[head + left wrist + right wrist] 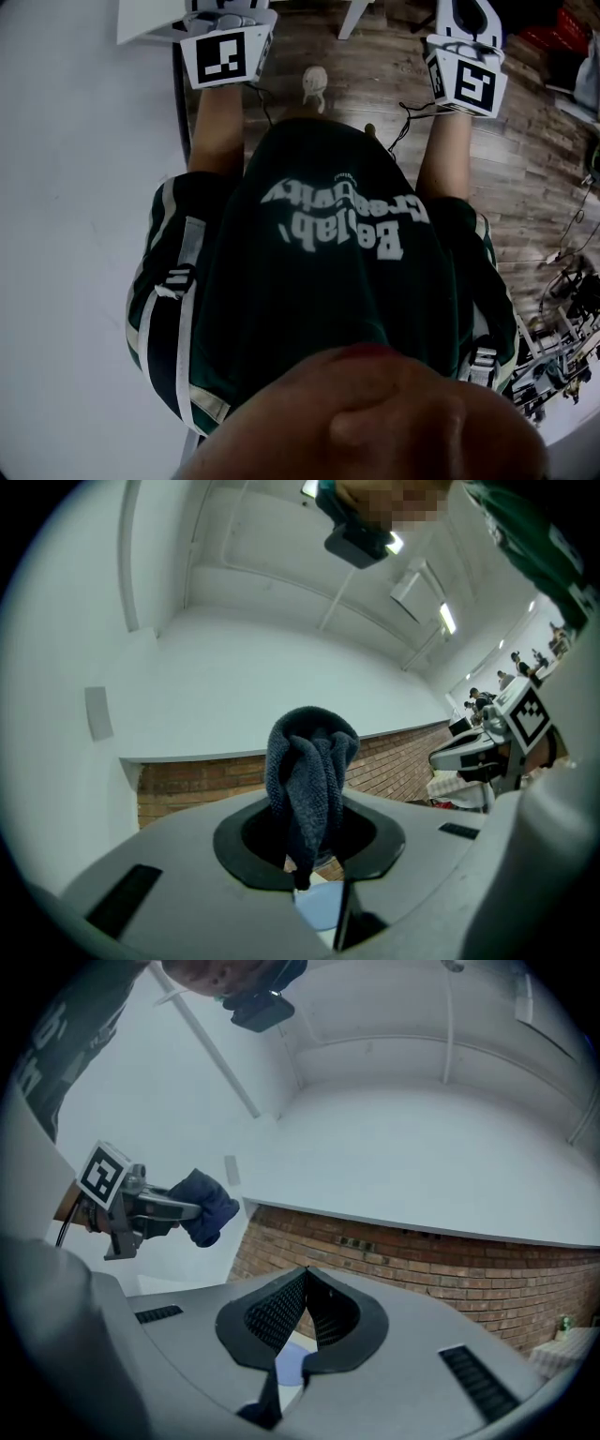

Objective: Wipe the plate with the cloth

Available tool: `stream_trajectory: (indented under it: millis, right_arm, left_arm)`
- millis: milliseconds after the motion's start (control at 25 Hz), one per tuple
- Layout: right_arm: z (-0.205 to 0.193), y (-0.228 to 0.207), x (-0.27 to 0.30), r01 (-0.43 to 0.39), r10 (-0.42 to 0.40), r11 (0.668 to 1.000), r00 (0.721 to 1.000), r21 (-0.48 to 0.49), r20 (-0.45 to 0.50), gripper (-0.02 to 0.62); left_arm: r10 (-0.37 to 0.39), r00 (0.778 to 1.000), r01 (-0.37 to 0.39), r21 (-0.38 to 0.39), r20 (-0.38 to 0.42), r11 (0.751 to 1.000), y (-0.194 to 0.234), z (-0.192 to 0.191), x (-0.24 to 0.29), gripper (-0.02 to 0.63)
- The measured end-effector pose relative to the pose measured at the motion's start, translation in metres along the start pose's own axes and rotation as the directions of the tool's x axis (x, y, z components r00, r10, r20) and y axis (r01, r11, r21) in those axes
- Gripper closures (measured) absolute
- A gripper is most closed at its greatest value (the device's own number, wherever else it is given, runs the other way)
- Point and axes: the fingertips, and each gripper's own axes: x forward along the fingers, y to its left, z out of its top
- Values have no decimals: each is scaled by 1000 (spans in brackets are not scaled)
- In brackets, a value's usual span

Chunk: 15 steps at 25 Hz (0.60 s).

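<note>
Pinching cloth [310, 766], left gripper [312, 847], right gripper [304, 1283] closed

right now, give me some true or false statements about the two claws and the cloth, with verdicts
1. The left claw is shut on the cloth. True.
2. The right claw stands wide open. False: its jaws are together, with nothing between them.
3. In the right gripper view the cloth shows at the left, bunched in the other claw. True.
4. The head view shows a plate on a table. False: it shows the person's dark shirt and a wood floor; no plate shows in any view.
</note>
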Motion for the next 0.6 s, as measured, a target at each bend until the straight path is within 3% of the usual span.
stream_trajectory:
  millis: [280,600]
  right_arm:
    - [-20,-10,84,32,-32,999,999,11,-13,598]
    - [-42,-31,138,81,-81,997,995,-3,-64,598]
  left_arm:
    - [-52,999,52,0,-11,999,41,-33,76,537]
    - [-117,993,117,-48,-6,992,60,-63,143,537]
